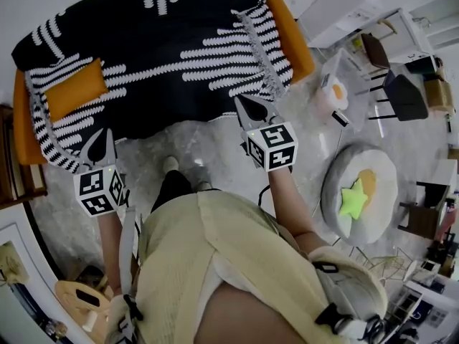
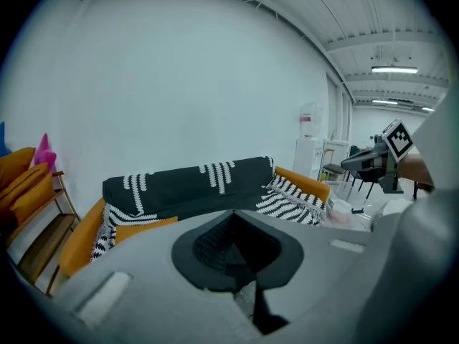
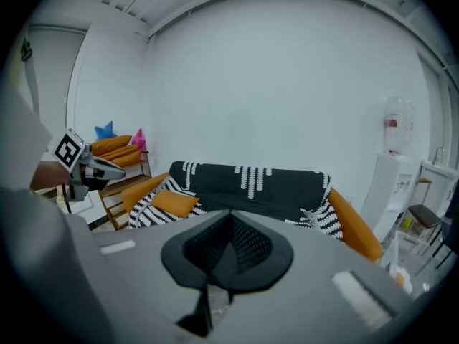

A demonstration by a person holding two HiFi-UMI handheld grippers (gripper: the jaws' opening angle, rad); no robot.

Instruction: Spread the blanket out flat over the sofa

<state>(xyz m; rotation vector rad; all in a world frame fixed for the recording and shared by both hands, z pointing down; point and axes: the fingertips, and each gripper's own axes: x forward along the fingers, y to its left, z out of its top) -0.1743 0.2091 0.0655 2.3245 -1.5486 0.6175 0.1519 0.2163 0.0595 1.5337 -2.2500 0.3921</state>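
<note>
Black, white-striped woven blanket (image 1: 165, 56) covers the orange fabric sofa (image 1: 292, 38) at twelve o'clock; left gripper (image 1: 105, 136) at eight o'clock and right gripper (image 1: 244, 102) near centre are both clenched, empty.

Both the left claw (image 1: 102, 143) and right claw (image 1: 251, 109) are closed, empty.

Star cushion (image 1: 358, 192), black chair (image 1: 405, 95), water dispenser (image 3: 387, 178)

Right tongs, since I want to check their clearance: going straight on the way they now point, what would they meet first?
Probably the blanket draped over the sofa, near the seat's front edge. Nothing shows between it and the right tongs, though depth is unclear.
</note>
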